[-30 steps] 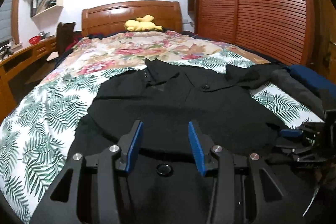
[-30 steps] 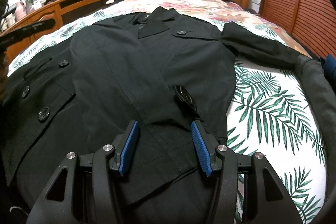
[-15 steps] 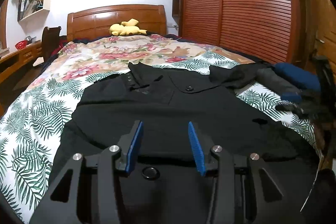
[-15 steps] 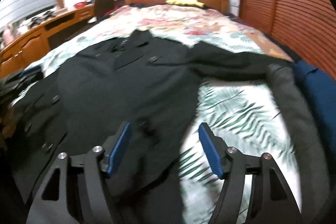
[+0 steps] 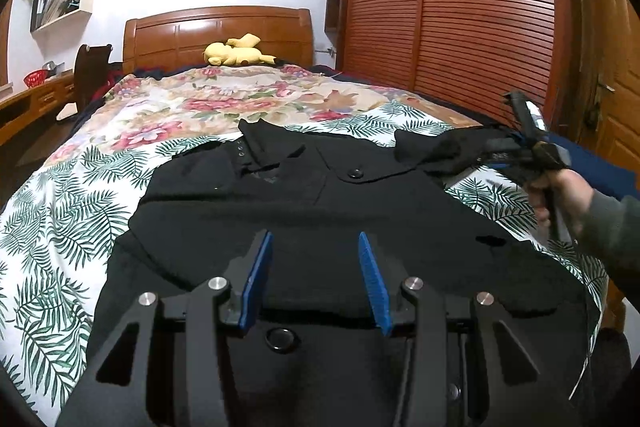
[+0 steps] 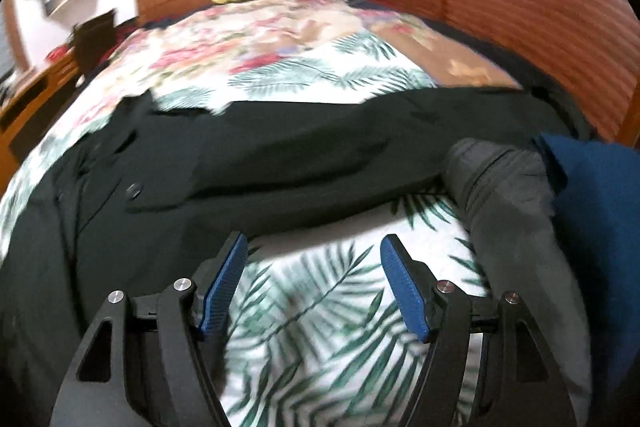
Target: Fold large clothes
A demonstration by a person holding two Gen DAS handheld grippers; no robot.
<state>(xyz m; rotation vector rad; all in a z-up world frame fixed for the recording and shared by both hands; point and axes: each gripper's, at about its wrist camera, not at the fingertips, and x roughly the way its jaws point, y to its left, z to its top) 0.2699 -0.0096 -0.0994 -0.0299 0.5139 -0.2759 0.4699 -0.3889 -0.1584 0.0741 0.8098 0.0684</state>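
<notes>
Black coat (image 5: 320, 211) lies spread flat on the bed (image 5: 52, 227), collar toward the headboard (image 5: 218, 35). Half a second ago the right claw (image 6: 314, 279) was over the coat body; now it has swung out over the bare quilt, near the stretched sleeve (image 6: 360, 143), wide and empty. I judge the sleeve fold comes next. The left claw (image 5: 316, 275) still hovers over the coat hem, moderately wide, holding nothing. Beside the sleeve end lie a grey garment (image 6: 516, 203) and a blue one (image 6: 592, 195), so room there is tight; the coat's other side has free quilt.
</notes>
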